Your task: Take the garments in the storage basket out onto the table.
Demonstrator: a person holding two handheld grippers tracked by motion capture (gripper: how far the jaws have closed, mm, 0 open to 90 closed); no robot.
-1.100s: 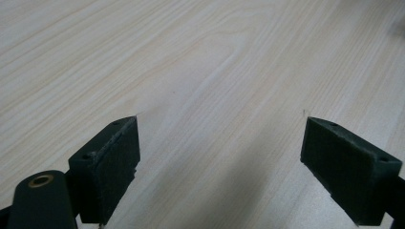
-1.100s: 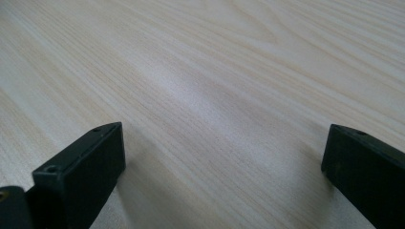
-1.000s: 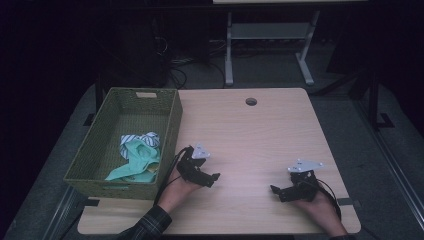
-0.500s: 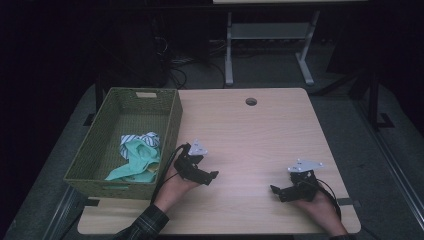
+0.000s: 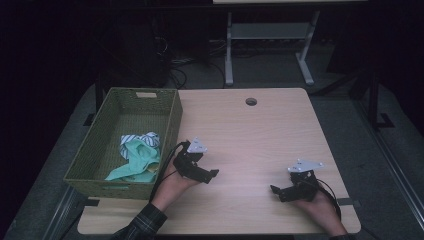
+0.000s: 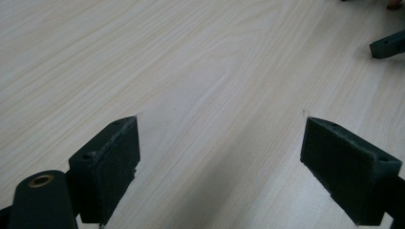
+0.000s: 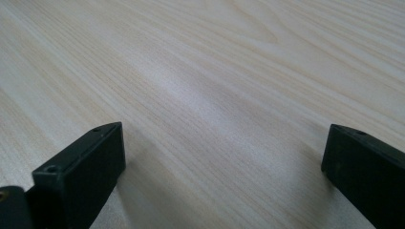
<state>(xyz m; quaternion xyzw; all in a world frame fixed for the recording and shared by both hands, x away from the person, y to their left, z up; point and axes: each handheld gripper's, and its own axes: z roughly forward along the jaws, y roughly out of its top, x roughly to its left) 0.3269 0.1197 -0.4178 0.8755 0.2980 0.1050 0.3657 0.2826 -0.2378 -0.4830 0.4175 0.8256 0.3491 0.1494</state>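
My left gripper (image 5: 212,174) rests low over the pale wooden table (image 5: 250,140), just right of a green woven basket (image 5: 100,165). Its jaws stand wide apart with bare wood between them; the same left gripper (image 6: 219,162) holds nothing. My right gripper (image 5: 276,191) lies near the table's front right, pointing left, and is open too. The right gripper (image 7: 222,176) has only wood grain between its pads. In the basket lie a mint green cloth (image 5: 137,161) and a striped cloth (image 5: 136,140), bunched together.
A round cable hole (image 5: 251,101) sits near the table's far edge. Beyond the table stand a metal frame (image 5: 265,45) and cables on a dark floor. One jaw tip of the other gripper (image 6: 387,45) shows at the left gripper view's upper right.
The left hand and gripper have shifted slightly down and left, nearer the table's front. The right gripper has stayed put.
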